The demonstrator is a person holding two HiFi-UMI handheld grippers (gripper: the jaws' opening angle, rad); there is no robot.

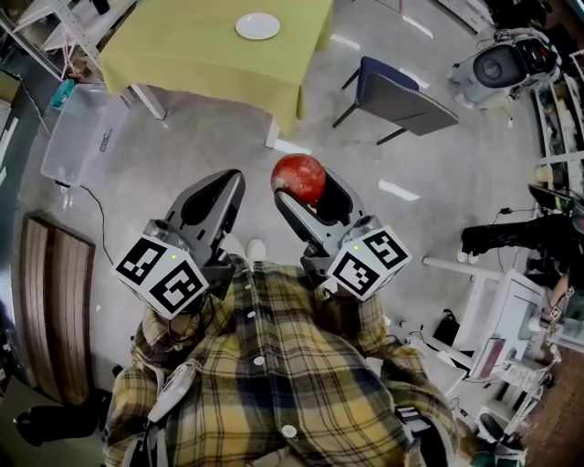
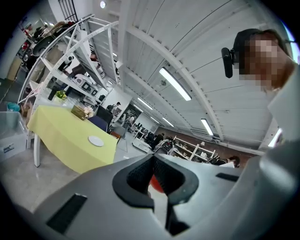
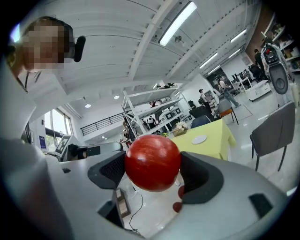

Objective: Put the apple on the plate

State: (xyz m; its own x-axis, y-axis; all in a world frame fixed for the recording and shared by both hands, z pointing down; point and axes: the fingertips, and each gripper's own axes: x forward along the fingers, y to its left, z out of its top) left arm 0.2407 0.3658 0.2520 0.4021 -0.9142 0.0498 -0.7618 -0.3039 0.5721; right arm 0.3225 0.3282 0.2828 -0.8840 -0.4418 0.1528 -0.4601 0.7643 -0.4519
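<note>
Head view: gripping the red apple (image 1: 298,178) in the right claw (image 1: 306,187), just above centre, over grey floor (image 1: 429,173) and ahead of a plaid shirt (image 1: 274,365) at six o'clock. Beside it at nine o'clock, the left claw (image 1: 230,178), clenched tip to tip on nothing. Far off at twelve o'clock, a white plate (image 1: 257,25) lying on a yellow-green desk (image 1: 182,55), well apart from the apple; at two o'clock, a dark chair (image 1: 401,100). Left gripper view: dark pads (image 2: 140,176) pressed together with nothing between, only a sliver of red showing behind them, low in the gap; plate and desk small at nine o'clock. Right gripper view: apple filling the centre, squeezed from both sides by the pads, clear of the floor; plate on the desk at two o'clock of the apple, distant; chair at three o'clock.
</note>
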